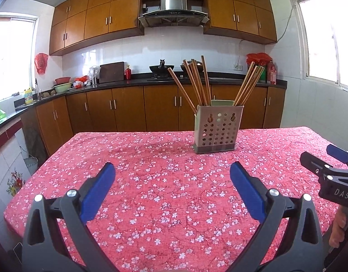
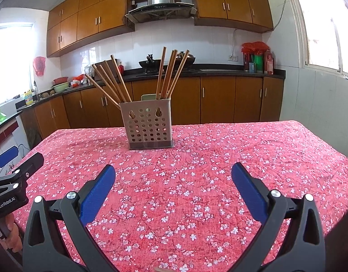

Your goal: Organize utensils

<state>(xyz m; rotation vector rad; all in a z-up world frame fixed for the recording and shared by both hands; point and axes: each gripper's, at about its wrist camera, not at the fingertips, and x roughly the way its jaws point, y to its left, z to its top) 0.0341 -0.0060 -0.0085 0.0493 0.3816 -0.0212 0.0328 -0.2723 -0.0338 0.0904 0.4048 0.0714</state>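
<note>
A grey perforated utensil holder (image 1: 217, 128) stands upright on the red floral tablecloth (image 1: 151, 188). Several wooden chopsticks (image 1: 196, 83) lean in two bunches out of its top. The holder also shows in the right wrist view (image 2: 148, 123) with its chopsticks (image 2: 112, 83). My left gripper (image 1: 172, 170) is open and empty, hovering over the cloth short of the holder. My right gripper (image 2: 173, 171) is open and empty too, short of the holder. Each gripper shows at the edge of the other's view: the right one (image 1: 332, 158) and the left one (image 2: 17, 156).
The table's far edge (image 1: 174, 131) lies just behind the holder. Beyond it runs a kitchen counter (image 1: 151, 81) with woks, a cutting board and bottles. Brown cabinets and windows line the walls.
</note>
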